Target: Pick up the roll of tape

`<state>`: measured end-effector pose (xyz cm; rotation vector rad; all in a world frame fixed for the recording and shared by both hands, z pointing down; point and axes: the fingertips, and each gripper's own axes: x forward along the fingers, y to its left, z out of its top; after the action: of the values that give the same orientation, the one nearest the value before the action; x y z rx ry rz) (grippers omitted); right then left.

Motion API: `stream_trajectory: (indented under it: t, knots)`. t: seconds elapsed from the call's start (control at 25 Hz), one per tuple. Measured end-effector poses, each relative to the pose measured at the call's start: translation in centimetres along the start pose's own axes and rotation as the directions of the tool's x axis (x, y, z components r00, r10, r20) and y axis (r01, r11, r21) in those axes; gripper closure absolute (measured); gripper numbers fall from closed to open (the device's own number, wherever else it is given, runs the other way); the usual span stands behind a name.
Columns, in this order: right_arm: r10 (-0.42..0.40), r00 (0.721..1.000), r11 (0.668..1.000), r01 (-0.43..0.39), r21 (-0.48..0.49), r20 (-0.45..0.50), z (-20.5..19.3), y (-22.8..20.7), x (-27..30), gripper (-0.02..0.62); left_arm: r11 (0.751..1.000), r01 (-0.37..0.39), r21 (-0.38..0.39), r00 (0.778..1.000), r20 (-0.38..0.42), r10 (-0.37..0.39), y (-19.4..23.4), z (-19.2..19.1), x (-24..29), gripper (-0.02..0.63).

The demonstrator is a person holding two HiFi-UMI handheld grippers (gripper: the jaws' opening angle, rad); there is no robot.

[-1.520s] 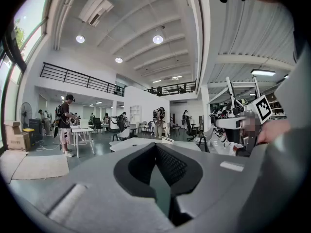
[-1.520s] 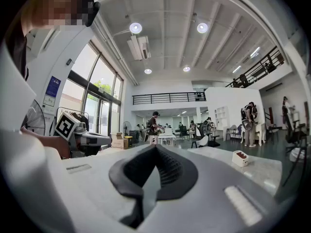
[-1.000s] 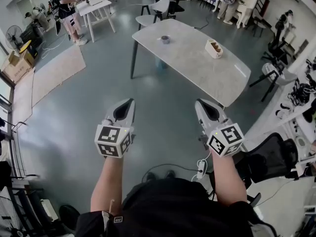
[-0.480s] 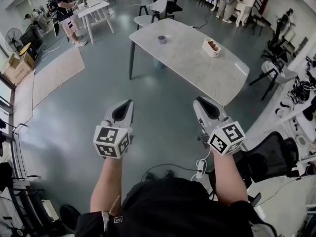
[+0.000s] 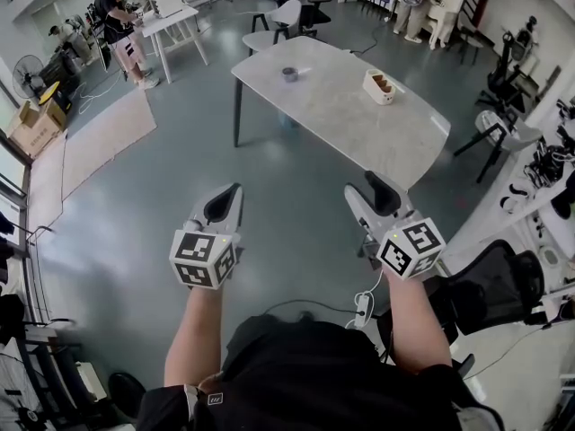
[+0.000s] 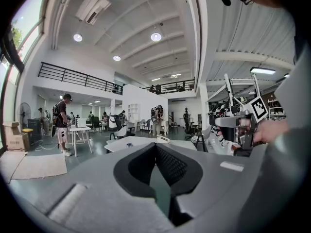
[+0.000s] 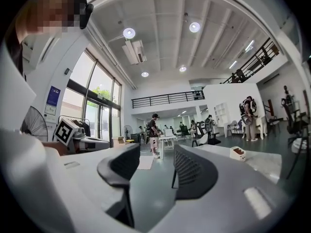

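The roll of tape, small and grey, lies on the far left part of a white marble-look table well ahead of both grippers. It shows tiny in the left gripper view as the tape roll. My left gripper is held over the floor with its jaws shut and empty, as the left gripper view confirms. My right gripper hangs beside it; its jaws have just been opening and stand open with nothing between them, as the right gripper view shows.
A small white box stands on the table to the right of the tape. Chairs stand behind the table and a black office chair is at my right. A person works at a white desk far left.
The right gripper's jaws have gone from shut to open. Both hands have kept their spacing while the table has drifted slightly left in the head view.
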<state>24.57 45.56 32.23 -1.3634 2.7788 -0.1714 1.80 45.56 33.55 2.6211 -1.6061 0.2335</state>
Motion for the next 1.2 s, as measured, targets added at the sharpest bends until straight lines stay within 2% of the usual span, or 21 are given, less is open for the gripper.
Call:
stream_trajectory:
  t: [0.24, 0.4, 0.72, 0.96, 1.2]
  knots:
    - [-0.029, 0.999, 1.0, 0.029, 0.009, -0.018, -0.6, -1.6, -1.2, 0.33, 1.0, -0.008, -0.001, 1.0, 0.008, 0.008, -1.2, 0.2, 0.2, 0.595]
    - [-0.037, 0.999, 0.999, 0.037, 0.005, -0.032, -1.0, -2.1, -0.9, 0.327, 1.0, -0.011, -0.013, 1.0, 0.006, 0.011, -0.8, 0.1, 0.9, 0.594]
    - [-0.046, 0.998, 0.999, 0.045, -0.004, -0.052, -1.7, -3.4, 2.1, 0.327, 0.999, 0.033, -0.024, 0.999, 0.001, -0.032, 0.4, -0.9, 3.9, 0.594]
    - [-0.059, 0.995, 0.998, 0.059, -0.006, -0.075, -2.2, -5.0, 8.4, 0.327, 0.998, 0.044, -0.042, 0.999, 0.018, -0.044, 6.0, -0.6, 8.4, 0.594]
    - [-0.101, 0.991, 0.995, 0.101, -0.001, -0.087, -3.1, -9.0, 16.8, 0.327, 0.996, 0.074, -0.044, 0.997, 0.019, -0.073, 12.7, -0.6, 15.2, 0.594]
